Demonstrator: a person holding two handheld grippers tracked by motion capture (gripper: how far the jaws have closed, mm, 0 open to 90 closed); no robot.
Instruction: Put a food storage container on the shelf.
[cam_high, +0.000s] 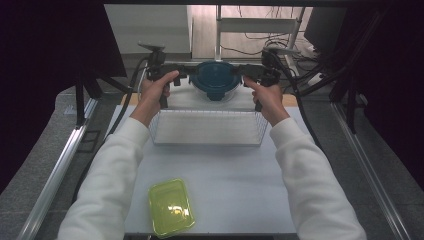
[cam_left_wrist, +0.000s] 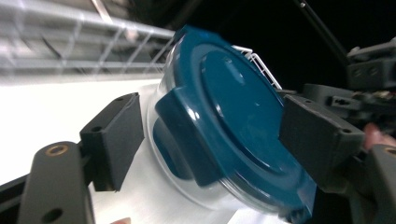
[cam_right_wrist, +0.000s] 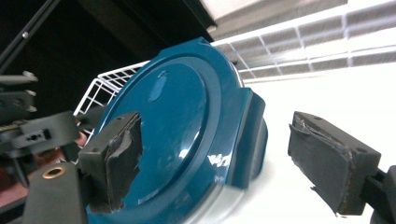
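Note:
A round clear container with a dark teal lid (cam_high: 215, 77) sits at the far end of a white wire basket (cam_high: 207, 127). My left gripper (cam_high: 187, 77) reaches it from the left and my right gripper (cam_high: 245, 77) from the right. In the left gripper view the container (cam_left_wrist: 233, 121) lies between the jaws of the left gripper (cam_left_wrist: 215, 140), with a thin gap at the left pad. In the right gripper view the lid (cam_right_wrist: 177, 140) faces the camera. The right gripper (cam_right_wrist: 219, 163) is open, one pad standing well clear of the container's side.
A yellow-green rectangular container (cam_high: 171, 207) lies near the front edge of the white table (cam_high: 240, 180). Dark curtains and metal rails flank the table. Cables trail behind the basket.

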